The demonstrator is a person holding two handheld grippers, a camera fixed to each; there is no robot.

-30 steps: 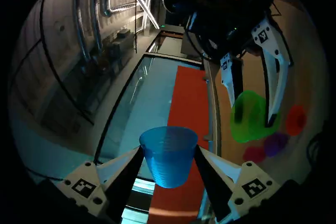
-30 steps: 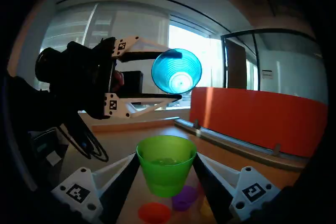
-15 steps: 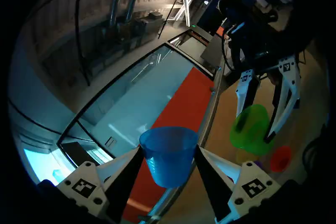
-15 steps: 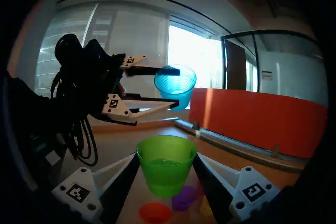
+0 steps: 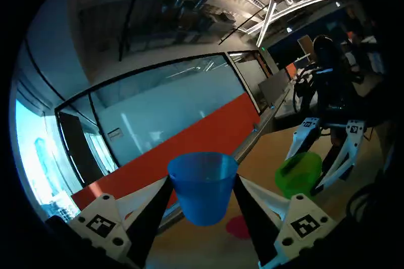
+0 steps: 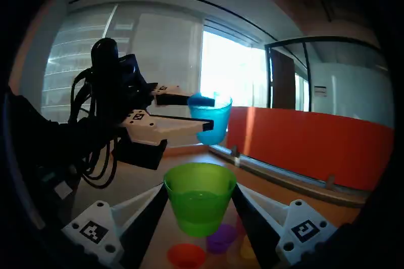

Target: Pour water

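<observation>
Two cups are held above the bench [image 6: 144,178]. The blue cup [image 5: 203,188] is gripped, roughly upright, by both fingers of the left tool [image 5: 203,184]. The green cup [image 6: 200,203], containing liquid, is gripped upright by the right tool [image 6: 200,196], near the blue cup.

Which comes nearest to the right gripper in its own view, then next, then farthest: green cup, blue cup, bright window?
1. Nearest: green cup, gripped between the fingers of the right gripper, bottom centre.
2. Next: blue cup, above it, held by the left gripper.
3. Farthest: bright window, behind both, upper centre.
</observation>
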